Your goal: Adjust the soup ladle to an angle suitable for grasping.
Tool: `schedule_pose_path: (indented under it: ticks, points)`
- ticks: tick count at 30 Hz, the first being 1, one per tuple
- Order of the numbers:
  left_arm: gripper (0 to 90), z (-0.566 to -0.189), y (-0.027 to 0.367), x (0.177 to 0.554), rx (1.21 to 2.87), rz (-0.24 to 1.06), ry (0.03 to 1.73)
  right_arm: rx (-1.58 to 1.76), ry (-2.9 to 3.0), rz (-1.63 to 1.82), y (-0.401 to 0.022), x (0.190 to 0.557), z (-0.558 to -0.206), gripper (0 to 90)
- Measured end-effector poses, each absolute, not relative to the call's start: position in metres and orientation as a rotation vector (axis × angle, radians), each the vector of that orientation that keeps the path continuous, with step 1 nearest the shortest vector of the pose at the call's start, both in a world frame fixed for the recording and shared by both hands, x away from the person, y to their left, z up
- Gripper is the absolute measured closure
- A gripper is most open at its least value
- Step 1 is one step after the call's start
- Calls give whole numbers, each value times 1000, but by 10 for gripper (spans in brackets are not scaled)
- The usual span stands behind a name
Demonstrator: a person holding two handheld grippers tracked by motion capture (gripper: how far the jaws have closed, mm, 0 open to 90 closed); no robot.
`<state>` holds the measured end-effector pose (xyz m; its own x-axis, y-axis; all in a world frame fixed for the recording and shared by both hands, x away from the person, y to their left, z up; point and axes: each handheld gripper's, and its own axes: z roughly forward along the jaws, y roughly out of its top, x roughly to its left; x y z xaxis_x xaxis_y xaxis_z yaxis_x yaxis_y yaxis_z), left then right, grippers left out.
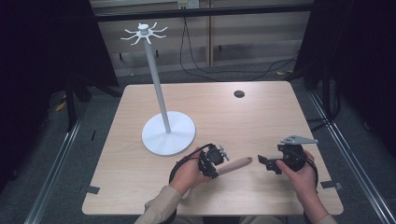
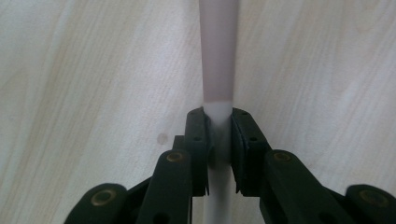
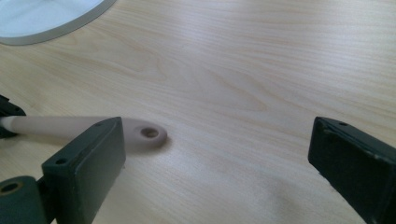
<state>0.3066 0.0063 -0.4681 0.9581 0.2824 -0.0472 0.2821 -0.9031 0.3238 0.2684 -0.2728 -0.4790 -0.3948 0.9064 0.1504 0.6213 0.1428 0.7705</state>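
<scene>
Left gripper [image 1: 215, 161]: fingers [image 2: 198, 140] clamped on handle [image 1: 236, 164], low at desk [image 1: 261, 116] 6 o'clock, holed end [image 3: 149, 133] toward 3 o'clock. Right gripper [image 1: 266, 162]: fingers [image 3: 88, 158] spread wide, empty, just beside that end. White stand [image 1: 168, 133] at 10 o'clock. Dark grommet [image 1: 239, 94] at 1 o'clock.

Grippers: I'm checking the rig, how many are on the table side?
2: the left gripper, its fingers shut on the utensil handle; the right gripper open nearby, right of it.
</scene>
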Motion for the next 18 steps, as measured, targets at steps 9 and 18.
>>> schedule_pose_path:
  ticks: [9, 18]
  points:
    - [785, -451, 21, 311, 2695, 23, 465, 1469, 2068, 1128, -274, 268, -478, 37]
    - [787, -426, 45, 317, 2554, 60, 511, 1471, 2065, 1128, -273, 268, -478, 37]
